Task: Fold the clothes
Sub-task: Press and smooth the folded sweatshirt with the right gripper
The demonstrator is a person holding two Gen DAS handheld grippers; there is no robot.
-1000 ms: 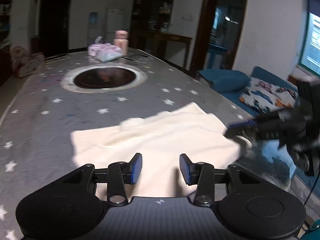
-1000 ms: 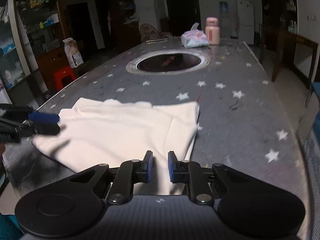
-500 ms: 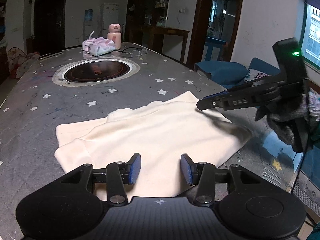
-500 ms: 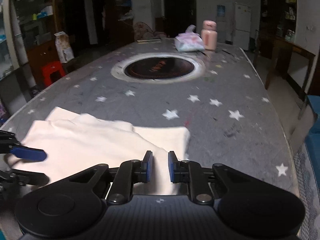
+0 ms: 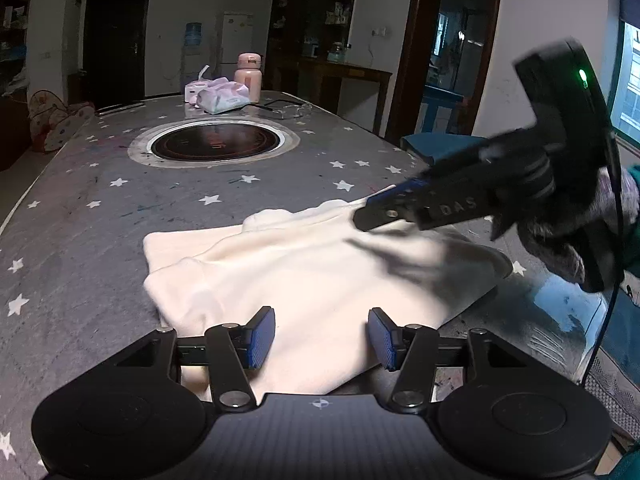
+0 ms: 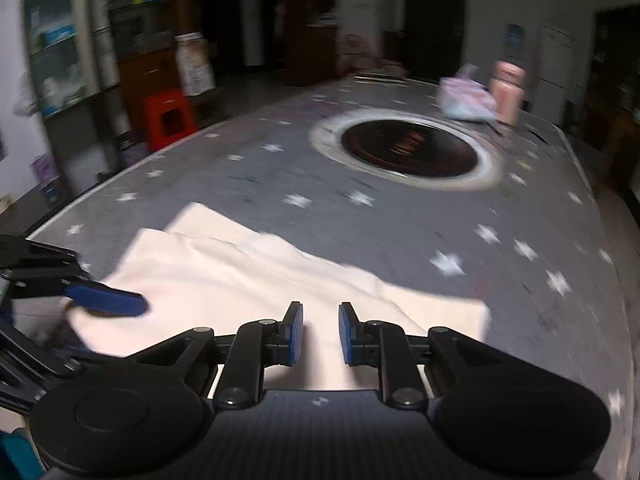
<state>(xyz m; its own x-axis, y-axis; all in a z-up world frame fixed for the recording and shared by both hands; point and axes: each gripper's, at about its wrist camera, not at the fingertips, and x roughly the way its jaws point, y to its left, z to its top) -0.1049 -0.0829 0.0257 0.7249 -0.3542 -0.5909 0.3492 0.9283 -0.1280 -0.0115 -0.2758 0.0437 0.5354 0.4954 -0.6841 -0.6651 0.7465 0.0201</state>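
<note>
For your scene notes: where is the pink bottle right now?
The pink bottle stands at the table's far end, beside the tissue pack, beyond the round cooktop.

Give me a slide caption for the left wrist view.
Left tongs open over a folded cream garment on a starred table; right tongs reach in above it.

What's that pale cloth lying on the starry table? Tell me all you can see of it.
The cream garment looks like soft, thick knit and lies folded flat into a rough rectangle on the grey star-print tablecloth, at the near end of the table, short of the round inset cooktop. Layered edges and a small bump show along its far side. Its surface is mostly smooth, with slight wrinkles. The left gripper stands open above its near edge, and the right gripper hangs just over it; neither grips it.
</note>
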